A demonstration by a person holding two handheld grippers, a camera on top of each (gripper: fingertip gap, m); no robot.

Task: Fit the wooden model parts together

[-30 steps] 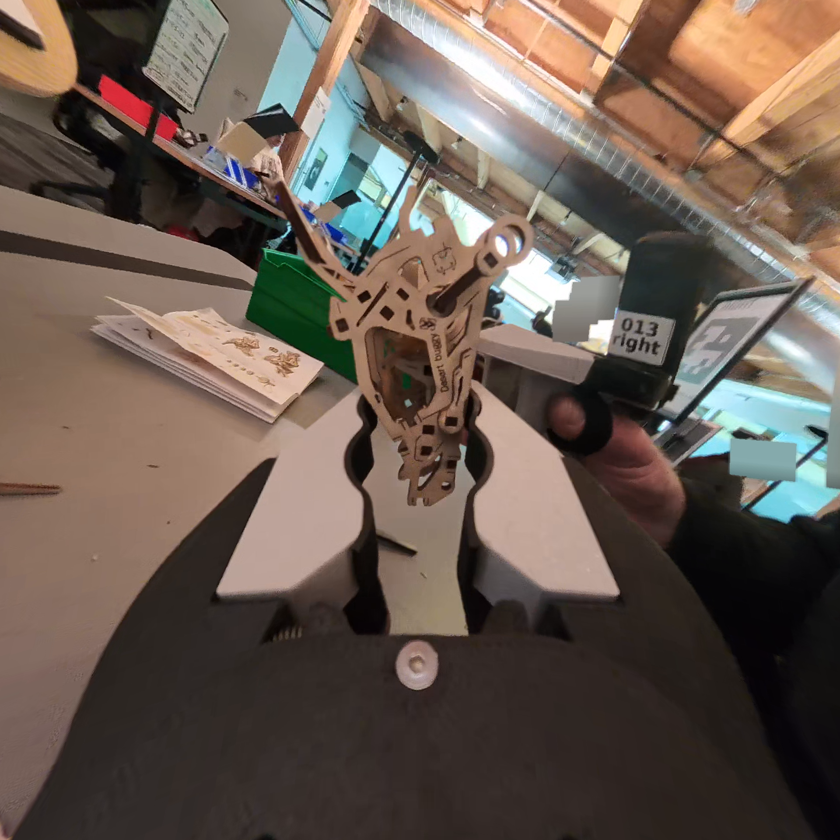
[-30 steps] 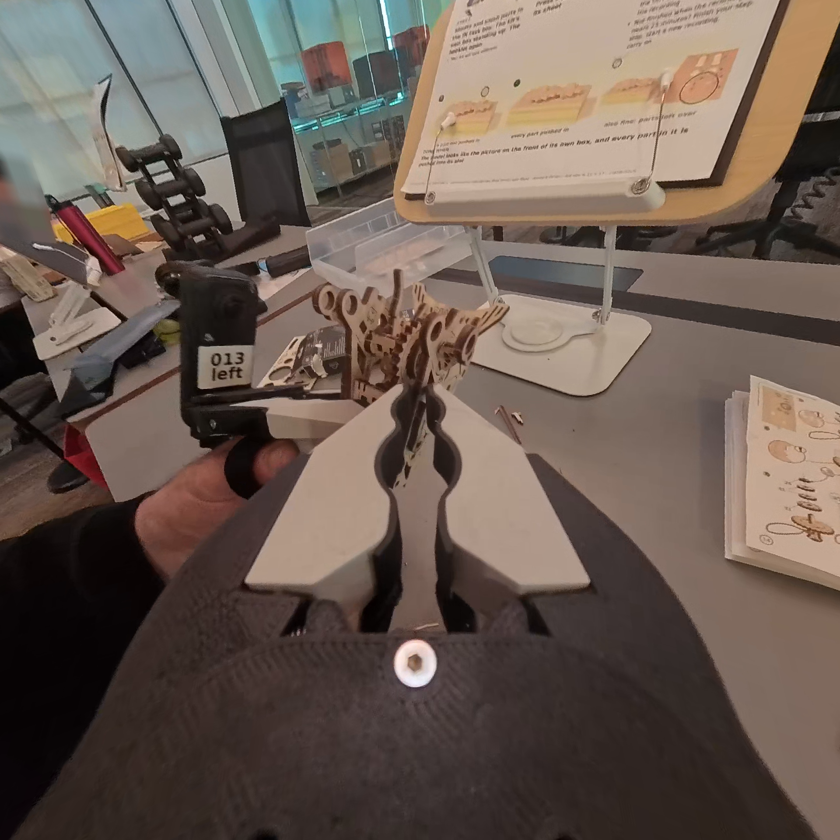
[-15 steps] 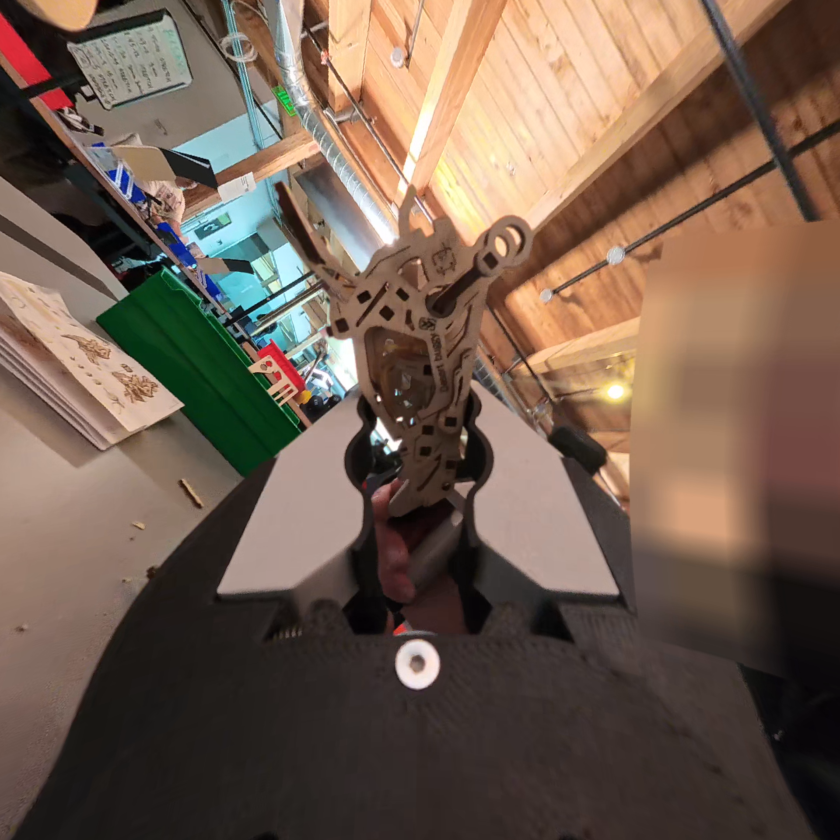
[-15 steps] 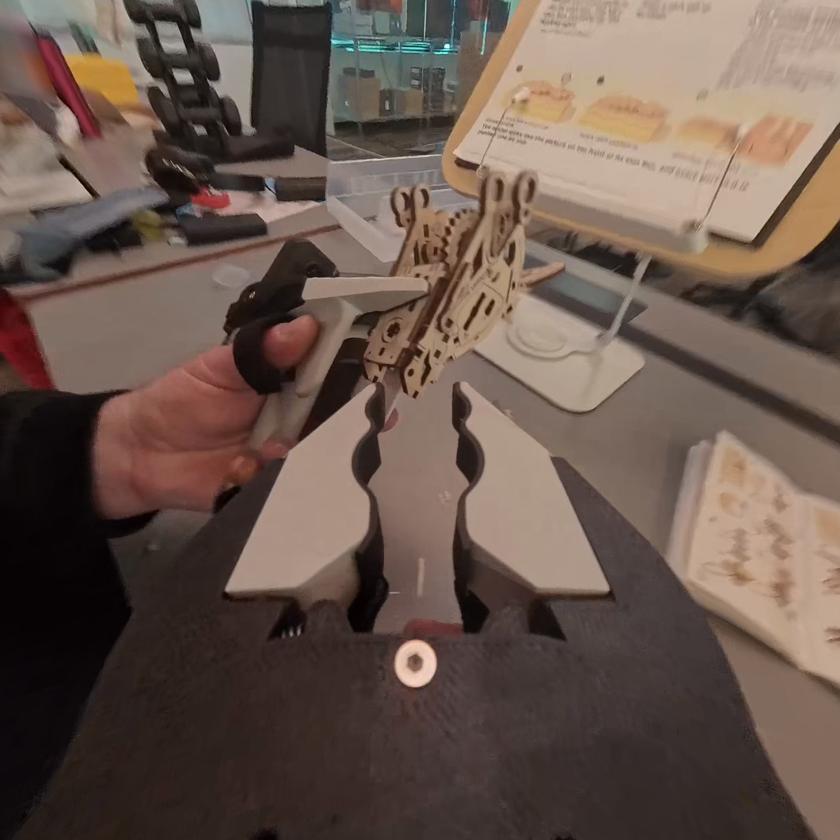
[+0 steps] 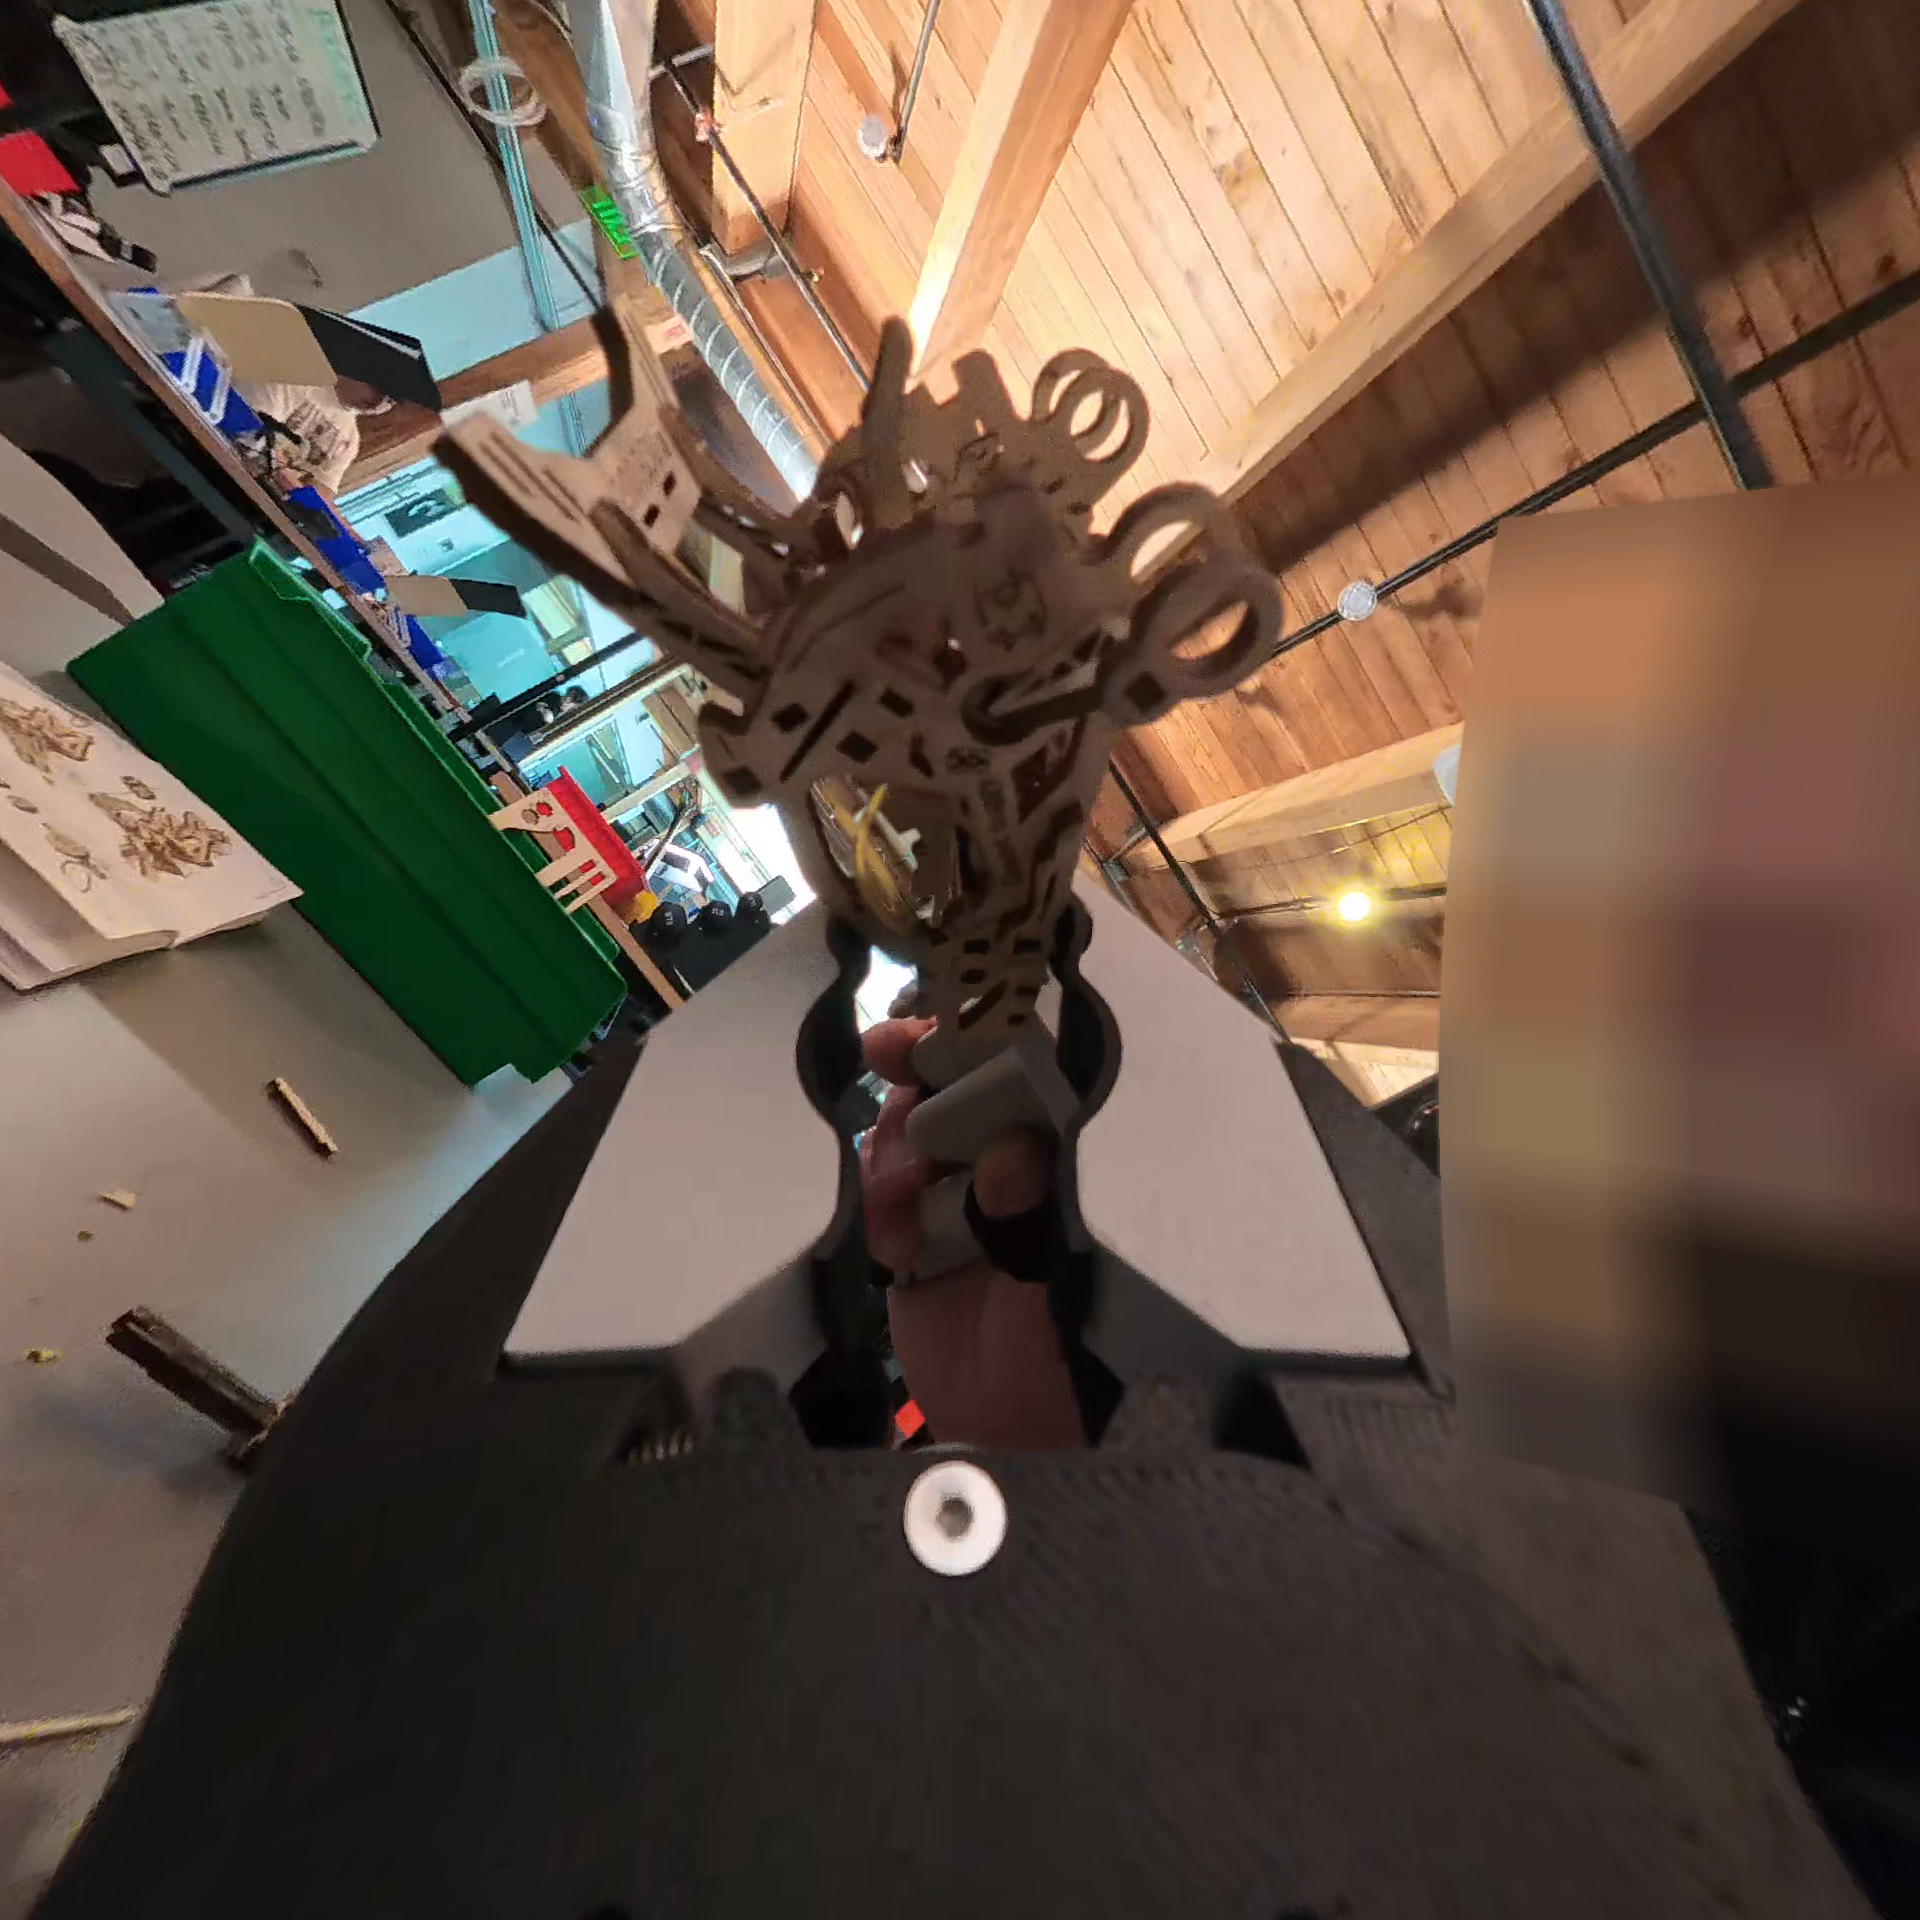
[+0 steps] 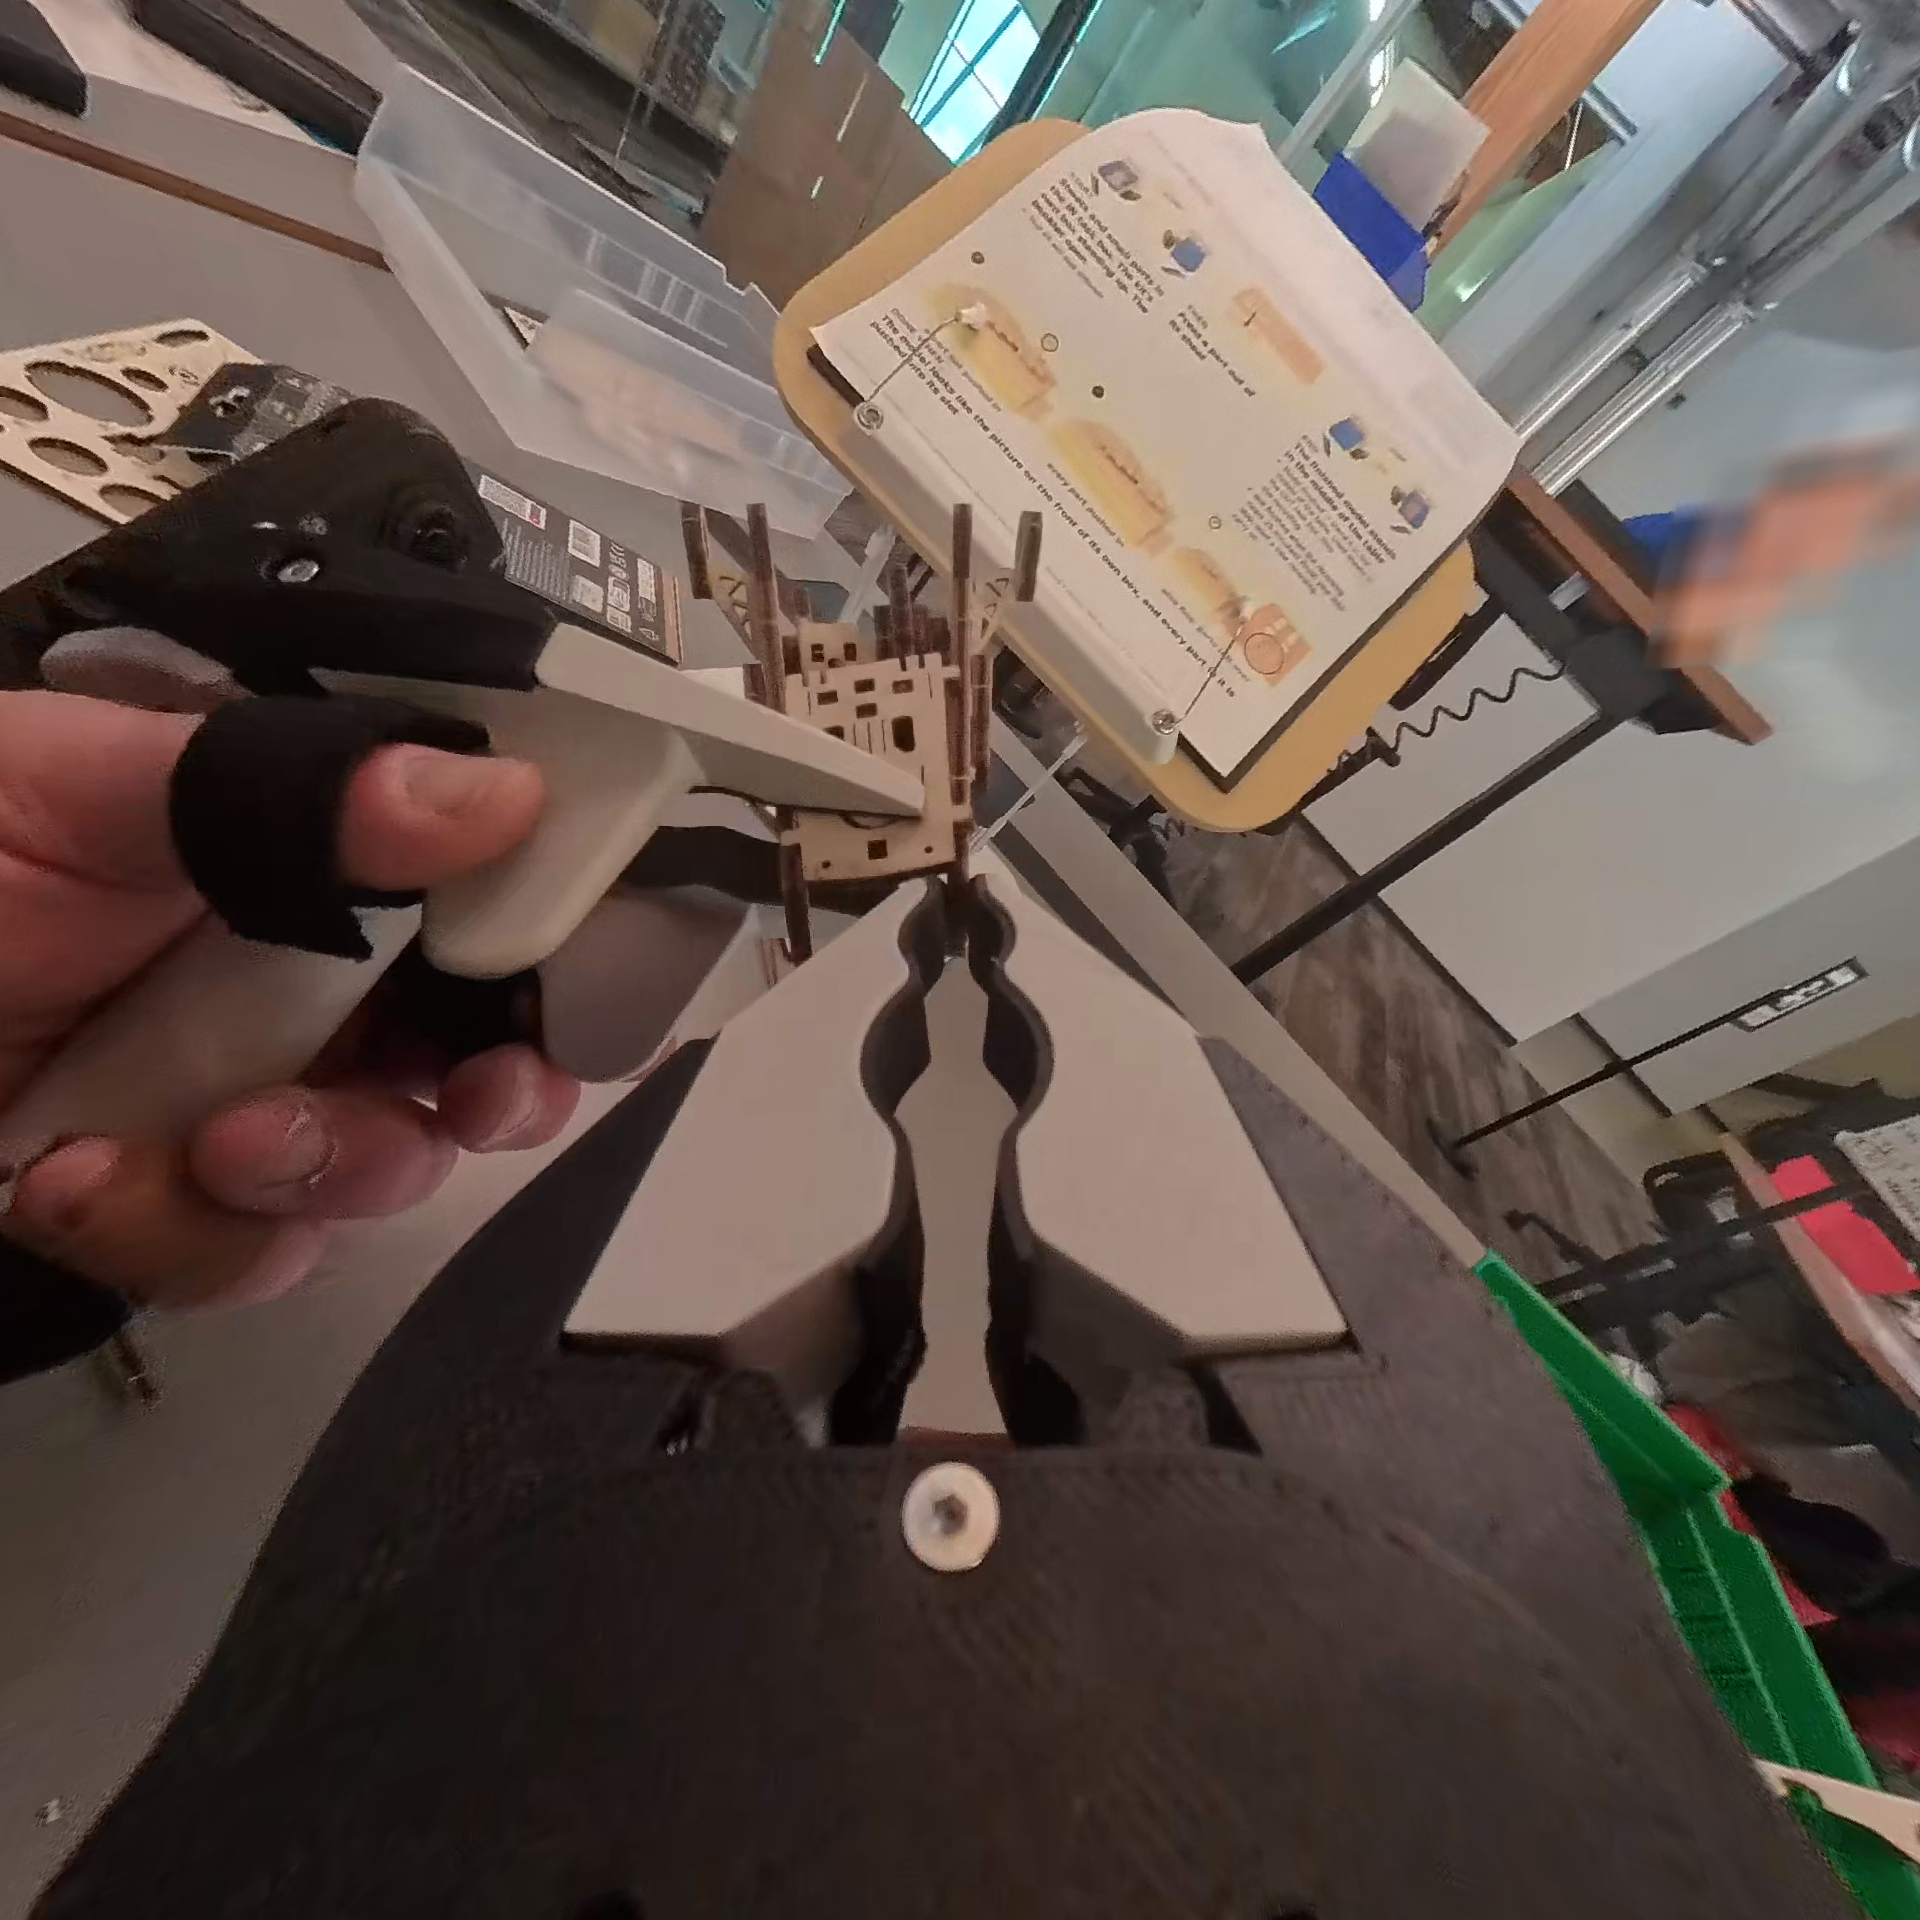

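Above the worktop (image 6: 312, 1455), the right gripper (image 6: 957, 928), spread a moment ago, now pinches the wooden model (image 6: 883, 727); left gripper fingers (image 5: 1086, 940) still clamp it, ready for fitting.

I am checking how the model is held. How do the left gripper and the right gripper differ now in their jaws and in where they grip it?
The left gripper stands wide, its fingers on the two flat sides of the wooden model; the right gripper is nearly shut, pinching one thin plate at the model's lower edge. The left carries the model's body; the right touches only that edge. Both are hand-held and grip the same model.
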